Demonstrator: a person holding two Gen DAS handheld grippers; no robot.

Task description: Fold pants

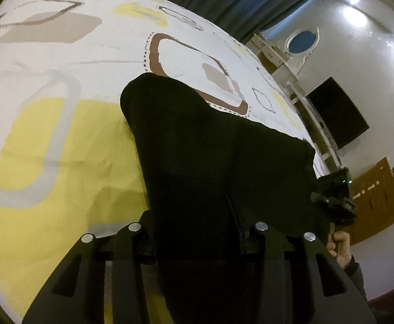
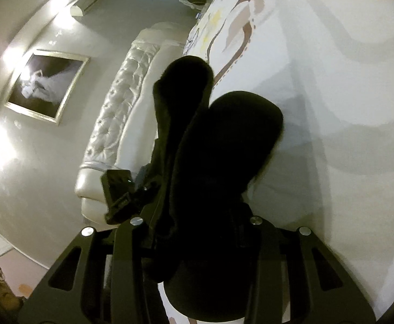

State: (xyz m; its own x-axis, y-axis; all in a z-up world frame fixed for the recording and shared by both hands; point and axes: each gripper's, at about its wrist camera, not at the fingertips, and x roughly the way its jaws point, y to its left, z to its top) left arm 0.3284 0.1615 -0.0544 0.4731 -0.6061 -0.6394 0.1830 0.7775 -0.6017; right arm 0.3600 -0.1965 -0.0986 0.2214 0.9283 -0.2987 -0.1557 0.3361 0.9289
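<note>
Black cloth fills the gap of the left tongs, whose jaws pinch the pants close to the lens. The right tongs likewise pinch a thick bundle of the same garment; in the left wrist view these tongs and the hand that carries them appear just past the cloth's right edge. The pants hang lifted between both grips, their far portion draped onto the bed, over the yellow patch near its near edge. A padded headboard marks the bed's far end.

Recommended procedure, judged from this stance: keep both grips level and the cloth taut, carry the held edge over the resting portion, align the edges, lower together, then release.
</note>
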